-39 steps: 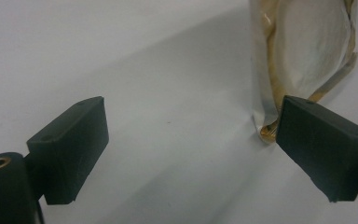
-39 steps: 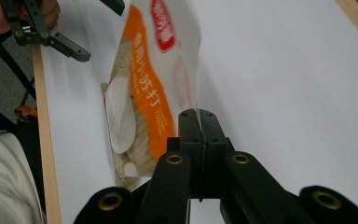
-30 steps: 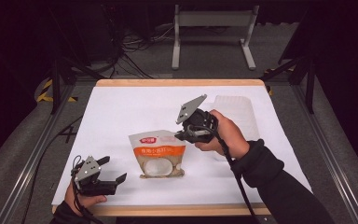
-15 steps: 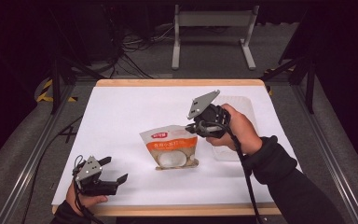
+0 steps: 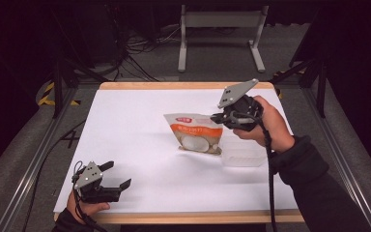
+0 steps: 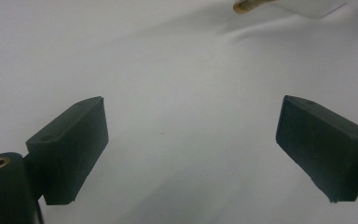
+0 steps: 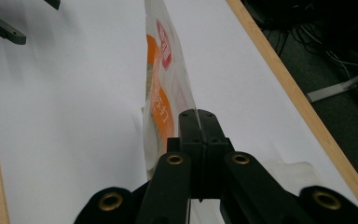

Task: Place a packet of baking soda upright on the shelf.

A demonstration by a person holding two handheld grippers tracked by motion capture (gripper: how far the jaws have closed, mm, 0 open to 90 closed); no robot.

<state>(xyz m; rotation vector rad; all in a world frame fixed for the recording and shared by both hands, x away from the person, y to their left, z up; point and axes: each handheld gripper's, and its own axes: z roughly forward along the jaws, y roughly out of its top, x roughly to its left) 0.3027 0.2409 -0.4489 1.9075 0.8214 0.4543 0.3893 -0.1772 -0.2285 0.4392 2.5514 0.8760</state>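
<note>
**Pouch clamped by one edge, hanging over the counter**

Your right claw (image 5: 216, 117) is clamped on the upper right edge of the orange and white pouch (image 5: 195, 137). In the right claw's own view the 2 jaws are pressed together with the thin pouch (image 7: 161, 93) between them, seen edge-on and running straight away from the camera. From the high view the pouch faces you, its red-labelled top toward the far side of the counter (image 5: 140, 116) and its lower edge toward you, tilted so the long axis slants from upper left down to lower right. Whether the lower edge touches the counter you cannot tell.

Just beside the pouch, under your right hand (image 5: 265, 128), lies a clear plastic container (image 5: 244, 155); its outline is faint against the white surface, and your wrist covers part of it.

Your left claw (image 5: 116, 176) sits at the near left corner, jaws wide apart with nothing between them. Its own view cuts off the container at the top edge.
</note>
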